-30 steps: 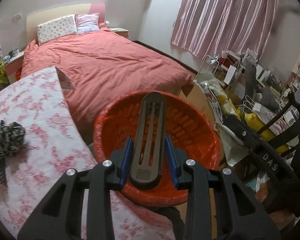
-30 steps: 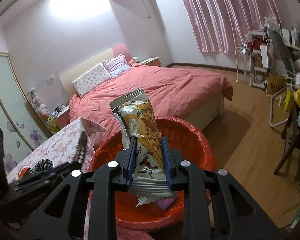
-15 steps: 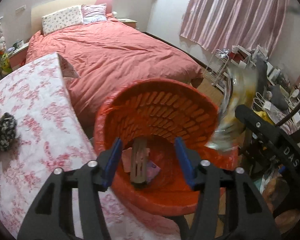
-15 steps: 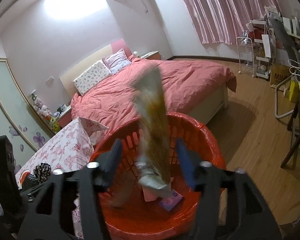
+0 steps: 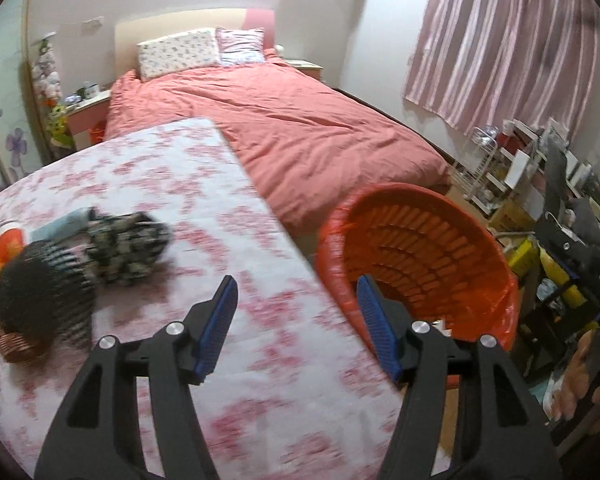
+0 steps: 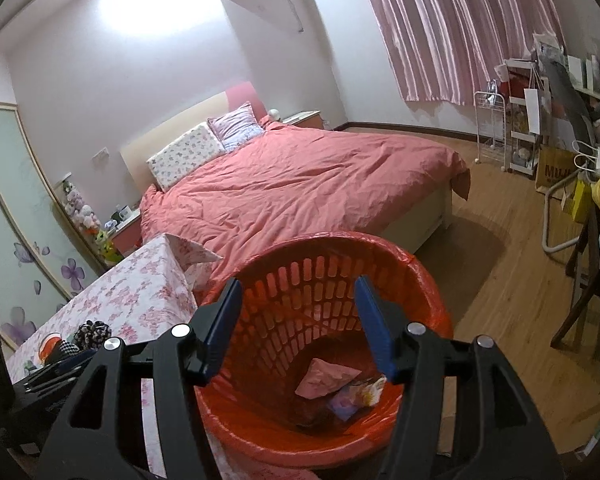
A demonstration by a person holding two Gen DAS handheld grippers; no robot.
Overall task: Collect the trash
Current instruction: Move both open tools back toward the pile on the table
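Both grippers gape empty: the left gripper (image 5: 296, 312), jaws just opened further, hangs over the floral tablecloth (image 5: 172, 184); the right gripper (image 6: 296, 316) hovers above the orange basket (image 6: 428, 280). Wrappers (image 6: 328, 376) lie at the basket's bottom, about five o'clock. A pink bed (image 6: 300, 184) lies at twelve.

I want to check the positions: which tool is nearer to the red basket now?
Right. The right tool hangs over the red basket, while the left tool is beside it, over the table.
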